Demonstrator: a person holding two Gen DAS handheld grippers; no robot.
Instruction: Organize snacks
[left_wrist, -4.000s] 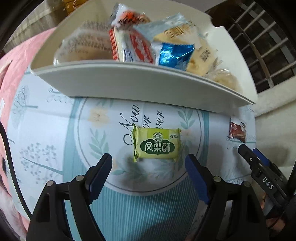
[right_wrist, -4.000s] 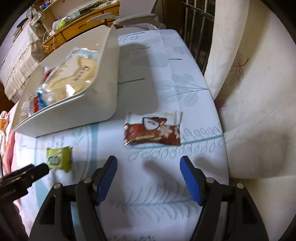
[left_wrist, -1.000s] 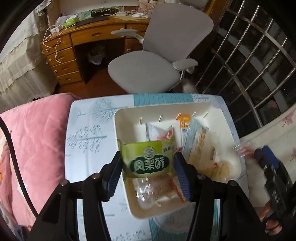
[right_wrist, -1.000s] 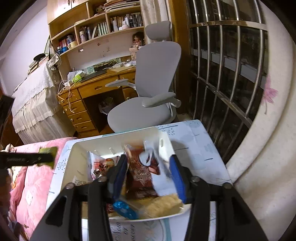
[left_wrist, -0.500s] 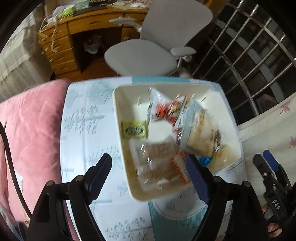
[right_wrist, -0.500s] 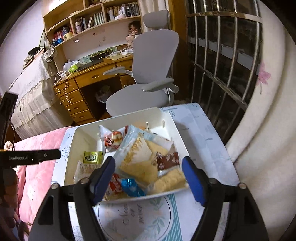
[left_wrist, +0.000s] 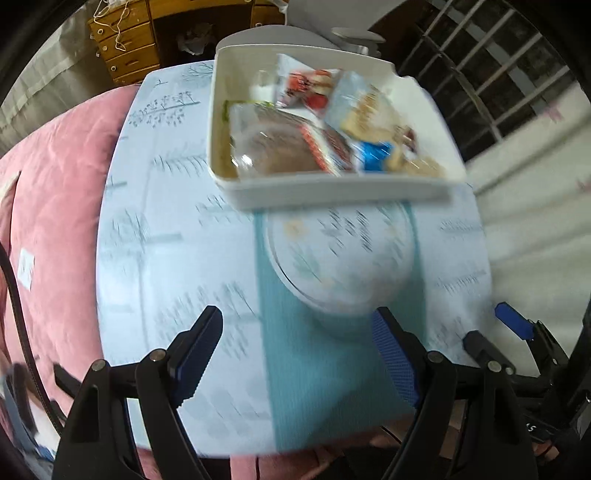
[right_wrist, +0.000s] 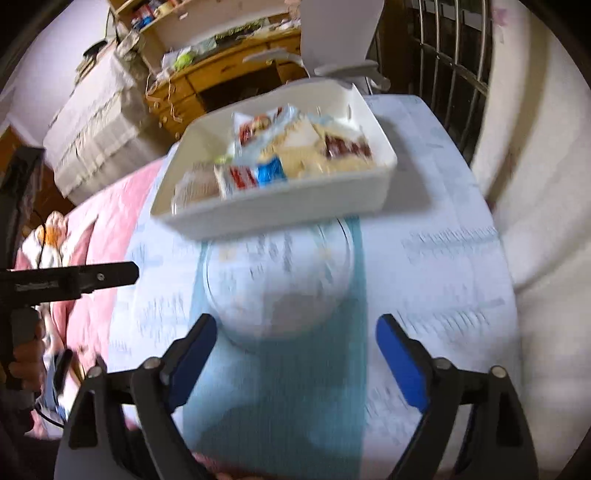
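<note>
A white bin (left_wrist: 332, 188) full of wrapped snacks stands at the far side of the light blue patterned table (left_wrist: 177, 258); it also shows in the right wrist view (right_wrist: 280, 206). The green pineapple cake packet (left_wrist: 226, 110) lies at the bin's left edge, mostly hidden. The brown snack packet (right_wrist: 347, 147) lies at the bin's right end. My left gripper (left_wrist: 299, 354) is open and empty above the table's near side. My right gripper (right_wrist: 295, 354) is open and empty there too. Both views are motion blurred.
A pink blanket (left_wrist: 51, 192) lies left of the table. A grey office chair (right_wrist: 340, 33) and a wooden desk (right_wrist: 229, 70) stand behind the bin. A barred window (left_wrist: 491, 74) and a cream wall are at the right.
Both grippers have pulled back and dropped lower toward the table's near side. One second ago each held a snack over the bin; both packets now lie in it.
</note>
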